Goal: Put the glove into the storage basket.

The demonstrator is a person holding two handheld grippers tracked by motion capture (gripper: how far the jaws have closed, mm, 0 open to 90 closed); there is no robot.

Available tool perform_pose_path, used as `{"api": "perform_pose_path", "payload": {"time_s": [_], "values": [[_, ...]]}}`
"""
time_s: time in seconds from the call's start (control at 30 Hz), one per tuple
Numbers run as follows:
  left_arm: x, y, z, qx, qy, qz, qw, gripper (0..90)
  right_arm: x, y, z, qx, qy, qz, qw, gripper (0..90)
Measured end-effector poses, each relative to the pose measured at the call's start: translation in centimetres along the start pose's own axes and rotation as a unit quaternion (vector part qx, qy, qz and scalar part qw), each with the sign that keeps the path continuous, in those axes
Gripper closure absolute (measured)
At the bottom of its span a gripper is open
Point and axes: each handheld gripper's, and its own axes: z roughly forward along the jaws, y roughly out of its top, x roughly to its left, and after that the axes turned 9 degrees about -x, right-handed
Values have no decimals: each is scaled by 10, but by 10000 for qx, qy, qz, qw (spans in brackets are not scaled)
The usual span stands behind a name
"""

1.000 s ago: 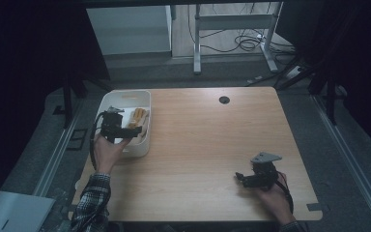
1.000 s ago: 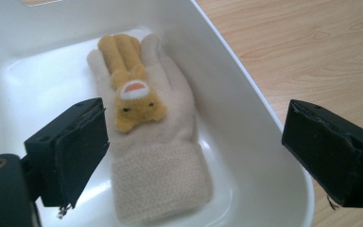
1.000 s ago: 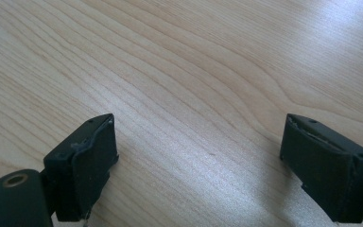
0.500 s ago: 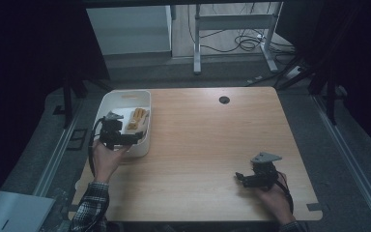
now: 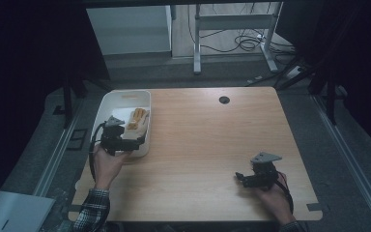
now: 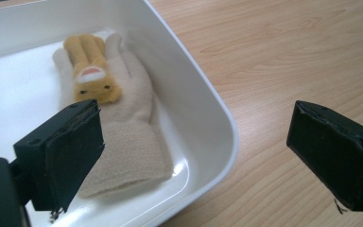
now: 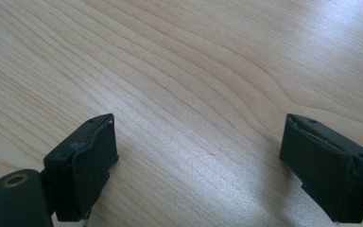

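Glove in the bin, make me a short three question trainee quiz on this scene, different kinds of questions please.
1. True or false: the cream glove lies inside the white bin.
2. Which gripper is nearest the bin? A) left gripper B) right gripper C) both equally near
3. Fill in: the right gripper hangs over bare ____, its jaws wide apart.

Key:
1. True. It lies flat on the bin's floor, with a yellow plush toy on top of it.
2. A. Its jaws stand open, one over the bin and one over the table.
3. Table.
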Motion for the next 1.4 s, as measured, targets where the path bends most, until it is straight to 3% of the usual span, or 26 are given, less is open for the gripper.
{"api": "perform_pose_path", "payload": {"time_s": [0.73,1.4], "values": [[-25,-5,2,22,-278,277,9992,43,0,0,0,-1,-2,3,10000,120],[-68,-9,13,10,-865,543,9948,39,0,0,0,-7,1,-10,10000,120]]}}
